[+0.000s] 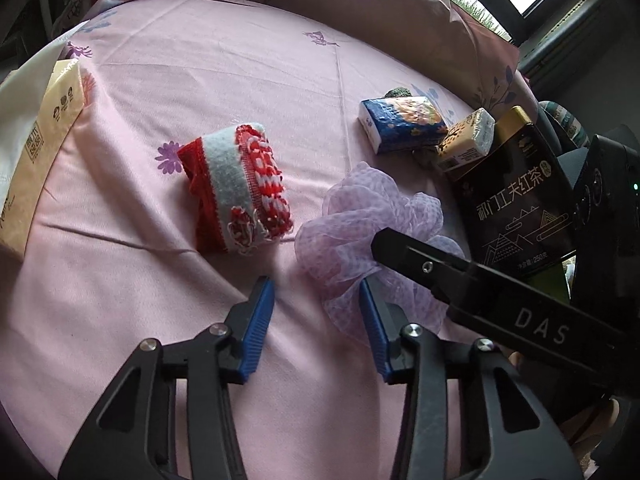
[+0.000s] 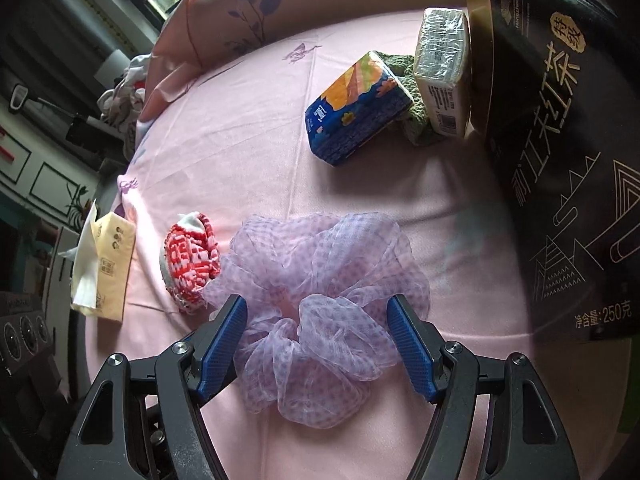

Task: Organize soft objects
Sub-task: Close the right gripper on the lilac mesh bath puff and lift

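- Right gripper (image 2: 316,344): jaws apart, straddling the lilac mesh scrunchie (image 2: 320,304). The blue pads (image 2: 222,344) sit on either side of it; I can't tell if they touch the mesh, not clamped.
- Left gripper (image 1: 316,328): jaws apart, nothing between them. Its right pad (image 1: 374,332) is just beside the scrunchie's (image 1: 360,236) near edge.
- The scrunchie lies flat on the pink bed sheet (image 2: 260,128), toward the near edge.
- A red-and-white knitted cloth (image 2: 190,264), folded, sits just left of the scrunchie; their edges meet in the right wrist view.
- A blue tissue pack (image 2: 356,112) sits further back, toward the right side of the sheet, and leans on a green knitted item (image 2: 416,128).
- A small clear-wrapped tissue pack (image 2: 442,68) leans against the black tea tin (image 2: 560,152), which stands at the sheet's right edge.
- A yellow tissue pack (image 2: 110,264) with a white tissue sticking out lies at the left edge.
- A floral pillow (image 2: 224,28) lies along the far edge.
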Demonstrator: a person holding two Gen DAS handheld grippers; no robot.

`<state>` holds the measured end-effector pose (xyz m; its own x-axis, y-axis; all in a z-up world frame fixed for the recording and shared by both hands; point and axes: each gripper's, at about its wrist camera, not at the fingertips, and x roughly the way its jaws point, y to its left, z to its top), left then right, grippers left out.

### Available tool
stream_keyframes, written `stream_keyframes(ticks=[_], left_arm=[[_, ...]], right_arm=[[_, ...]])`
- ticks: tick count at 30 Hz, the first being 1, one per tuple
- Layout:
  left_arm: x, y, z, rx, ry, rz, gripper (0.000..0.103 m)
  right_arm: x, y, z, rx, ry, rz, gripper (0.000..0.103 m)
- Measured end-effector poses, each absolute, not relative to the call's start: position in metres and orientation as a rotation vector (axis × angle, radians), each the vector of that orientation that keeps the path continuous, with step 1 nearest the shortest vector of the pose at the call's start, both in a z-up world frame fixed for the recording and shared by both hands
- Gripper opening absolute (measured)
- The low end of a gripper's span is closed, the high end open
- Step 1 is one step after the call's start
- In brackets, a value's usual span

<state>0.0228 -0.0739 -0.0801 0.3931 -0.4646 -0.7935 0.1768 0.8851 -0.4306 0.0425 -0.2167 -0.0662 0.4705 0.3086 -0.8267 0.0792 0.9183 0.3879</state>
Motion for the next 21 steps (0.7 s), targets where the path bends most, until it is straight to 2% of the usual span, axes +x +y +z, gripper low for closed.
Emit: stream_keyframes(ticks=[2,4,6,8,12,21], left_arm=[[0.026,-0.075,-0.083,-0.322,1.101,-0.428,0.029],[0.025,-0.078,-0.082,-0.313,1.097,-0.434,0.025],[0.025,-0.081,-0.082,-0.304,1.093,-0.438,0.021],[0.024,-0.082,-0.082,-0.303,1.088,-0.441,0.021],[0.023,-0.081,-0.08,-0.327,1.085,-0.456,0.015],[0.009,-0.075,-0.056,-0.354,0.992,-0.497,0.013]], right_arm=[[0.042,-0.214,-0.067,0.381,1.065,0.158,0.072],[0.042,-0.212,-0.068,0.378,1.056,0.174,0.062],[0.043,-0.211,-0.07,0.419,1.059,0.218,0.043],[0.043,-0.21,-0.073,0.447,1.064,0.243,0.037],[0.039,-0.209,-0.07,0.503,1.059,0.309,0.03],[0.025,-0.206,-0.047,0.507,0.985,0.344,0.03]])
